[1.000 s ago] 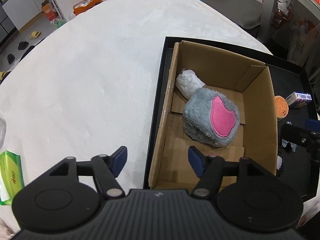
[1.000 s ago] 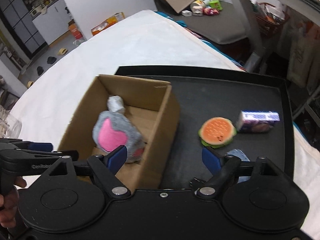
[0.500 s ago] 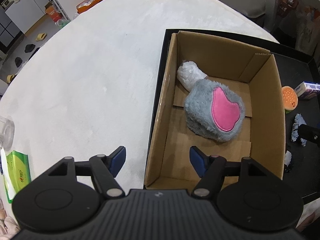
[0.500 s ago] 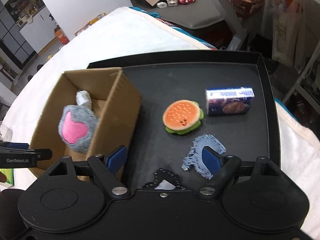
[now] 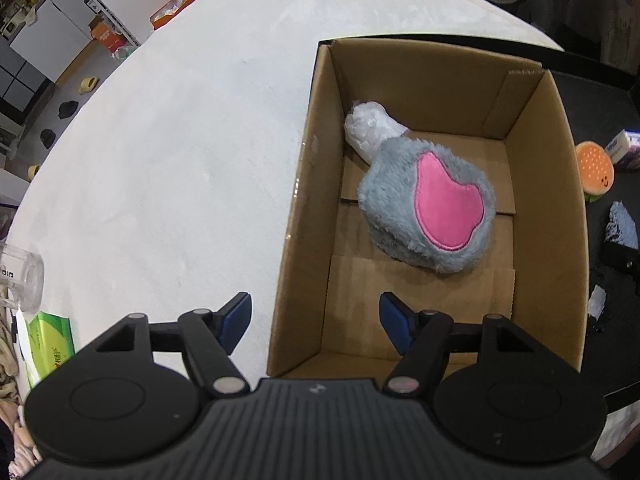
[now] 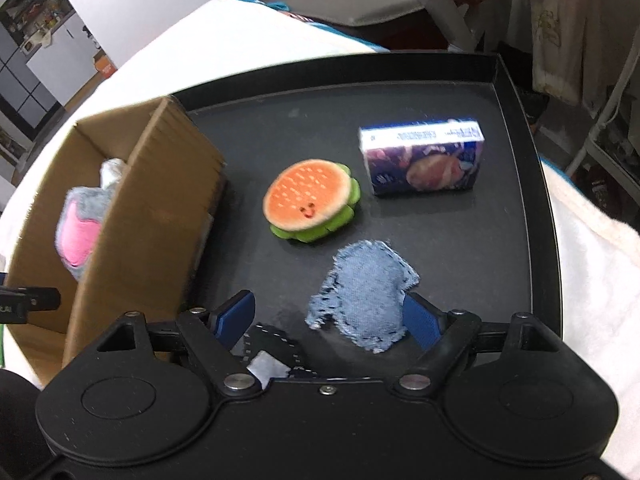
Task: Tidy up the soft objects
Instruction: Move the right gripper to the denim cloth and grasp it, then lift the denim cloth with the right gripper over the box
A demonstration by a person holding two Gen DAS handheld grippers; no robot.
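In the left wrist view, the left gripper points steeply down with its jaws wide and nothing held; the near left wall of the cardboard box passes between the blue fingers without touching either pad. The box sits at about one o'clock from the gripper, on a black tray that rests on a white table. Inside the box lies a grey plush toy with a pink patch, and a white crumpled wad touches it at eleven o'clock. At three o'clock, outside the box, a burger toy and a denim scrap show on the tray. A clear jar and a green packet sit at nine o'clock. In the right wrist view, the right gripper is also spread wide and empty, its fingers hovering either side of the denim scrap, whose right edge is just beside the right pad. The burger toy lies at twelve o'clock, a blue carton at one o'clock, the box at ten o'clock, and a black-and-white fabric piece low between the fingers.
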